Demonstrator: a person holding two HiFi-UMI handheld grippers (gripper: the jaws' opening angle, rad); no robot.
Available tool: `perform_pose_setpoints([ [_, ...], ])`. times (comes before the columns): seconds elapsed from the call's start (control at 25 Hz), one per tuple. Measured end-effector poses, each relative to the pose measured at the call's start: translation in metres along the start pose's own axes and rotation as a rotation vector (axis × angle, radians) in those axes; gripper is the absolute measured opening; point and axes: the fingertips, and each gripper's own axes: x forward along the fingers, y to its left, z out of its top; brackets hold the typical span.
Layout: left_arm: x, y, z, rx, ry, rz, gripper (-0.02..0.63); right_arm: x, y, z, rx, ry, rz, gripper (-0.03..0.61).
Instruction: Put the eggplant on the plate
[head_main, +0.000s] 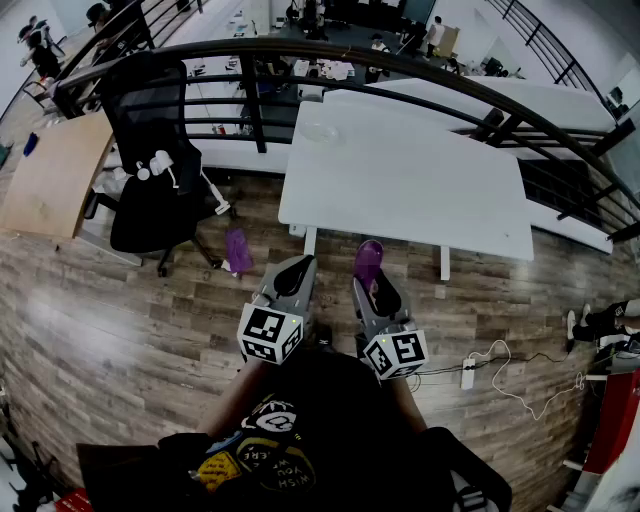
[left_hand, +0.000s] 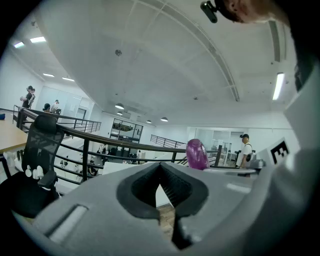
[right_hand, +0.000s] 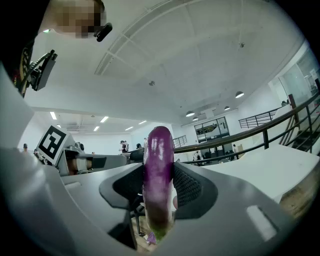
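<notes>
1. Purple eggplant is gripped by its sides in the right gripper, and is held above the wood floor just short of the white table.
2. The left gripper is held alongside, with its jaws brought together at the tips and nothing between them.
3. A pale plate is seen on the table's far left part, well apart from the eggplant.
4. A black office chair is seen left of the table.

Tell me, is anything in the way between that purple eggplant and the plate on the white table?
Nothing visible is. The right gripper holds the eggplant upright just short of the near edge of the table, and only bare tabletop lies between it and the plate near the far edge.
</notes>
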Motion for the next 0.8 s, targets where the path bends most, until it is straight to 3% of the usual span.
perform_pose_setpoints([
  [0.52, 0.010, -0.013, -0.005, -0.003, 0.013, 0.005, 0.005, -0.005, -0.013, -0.005, 0.020, 0.035, 0.017, 0.189],
  [0.8, 0.021, -0.025, -0.019, -0.015, 0.048, 0.025, 0.005, -0.012, -0.022, -0.009, 0.058, 0.033, 0.078, 0.190],
])
